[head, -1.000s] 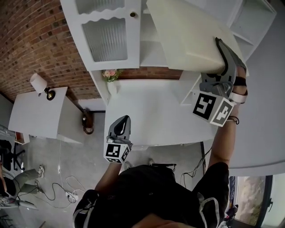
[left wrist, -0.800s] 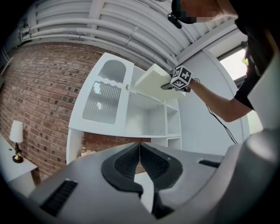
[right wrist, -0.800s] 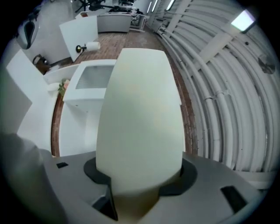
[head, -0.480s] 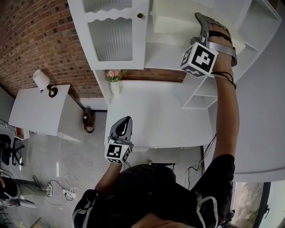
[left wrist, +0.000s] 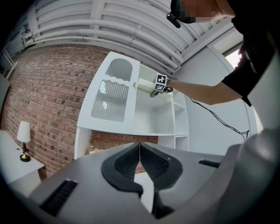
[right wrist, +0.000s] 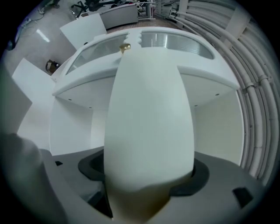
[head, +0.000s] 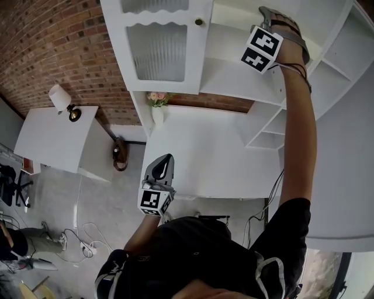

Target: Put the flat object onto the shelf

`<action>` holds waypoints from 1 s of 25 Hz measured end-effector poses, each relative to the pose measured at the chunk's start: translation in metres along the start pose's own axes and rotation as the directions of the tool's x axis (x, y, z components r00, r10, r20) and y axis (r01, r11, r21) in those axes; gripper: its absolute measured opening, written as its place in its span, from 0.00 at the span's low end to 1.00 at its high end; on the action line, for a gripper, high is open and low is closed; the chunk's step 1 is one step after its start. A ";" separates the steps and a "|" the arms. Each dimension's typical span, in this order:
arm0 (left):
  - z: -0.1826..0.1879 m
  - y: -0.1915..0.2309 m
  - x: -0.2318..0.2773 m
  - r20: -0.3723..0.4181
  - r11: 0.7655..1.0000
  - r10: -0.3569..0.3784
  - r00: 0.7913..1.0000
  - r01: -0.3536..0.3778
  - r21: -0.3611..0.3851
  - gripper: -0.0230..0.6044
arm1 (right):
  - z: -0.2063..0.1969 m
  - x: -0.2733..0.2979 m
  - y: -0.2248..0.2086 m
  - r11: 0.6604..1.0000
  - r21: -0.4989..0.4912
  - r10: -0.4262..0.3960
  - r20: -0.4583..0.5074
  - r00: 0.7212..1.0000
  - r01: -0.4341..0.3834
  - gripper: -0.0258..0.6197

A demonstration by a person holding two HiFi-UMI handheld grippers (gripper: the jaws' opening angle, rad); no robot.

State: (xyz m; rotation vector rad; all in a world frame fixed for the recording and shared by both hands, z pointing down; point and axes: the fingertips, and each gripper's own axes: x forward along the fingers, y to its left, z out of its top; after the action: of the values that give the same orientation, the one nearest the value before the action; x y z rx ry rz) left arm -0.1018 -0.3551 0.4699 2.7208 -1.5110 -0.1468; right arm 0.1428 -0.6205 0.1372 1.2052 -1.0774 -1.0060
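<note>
The flat object [right wrist: 148, 118] is a white board seen edge-on between my right gripper's [right wrist: 148, 175] jaws, reaching into the top compartment of the white shelf unit [right wrist: 74, 131]. Those jaws are opening and stand a little off the board's sides. In the head view the right gripper [head: 269, 11] is raised high into the upper shelf [head: 234, 76]; the board is hidden there. The left gripper view shows the board [left wrist: 143, 85] lying on that shelf. My left gripper [head: 162, 160] hangs low over the desk's front edge, shut and empty, its pads [left wrist: 131, 159] meeting.
A ribbed-glass cabinet door [head: 158, 49] stands to the left of the open shelves. Below is a white desk [head: 204, 152] with a small flower vase [head: 156, 105]. A side table [head: 52, 140] with a lamp [head: 61, 99] stands left; cables [head: 76, 233] lie on the floor.
The right arm has lifted the board from in front of the unit up and into the top shelf. The left gripper has stayed in place.
</note>
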 end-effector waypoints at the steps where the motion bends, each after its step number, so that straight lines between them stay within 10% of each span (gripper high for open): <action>1: -0.001 0.001 0.001 -0.002 1.000 0.003 1.000 -0.003 -0.002 0.06 | 0.000 0.009 0.001 1.000 0.003 0.014 0.002 1.000 -0.014 0.63; 15: -0.014 0.011 -0.001 -0.043 0.999 0.045 0.998 -0.045 -0.015 0.06 | 0.006 0.054 -0.002 0.999 0.018 0.037 0.037 0.999 -0.038 0.68; 25: -0.016 0.006 -0.011 -0.052 0.999 0.020 0.998 -0.022 -0.028 0.06 | 0.011 -0.015 -0.011 0.998 0.043 -0.046 0.153 0.987 0.040 0.68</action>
State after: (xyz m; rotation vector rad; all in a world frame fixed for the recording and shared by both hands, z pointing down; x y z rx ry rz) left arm -0.1110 -0.3495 0.4873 2.6647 -1.5118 -0.0963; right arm 0.1289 -0.6091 0.1255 1.2023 -1.2003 -1.1304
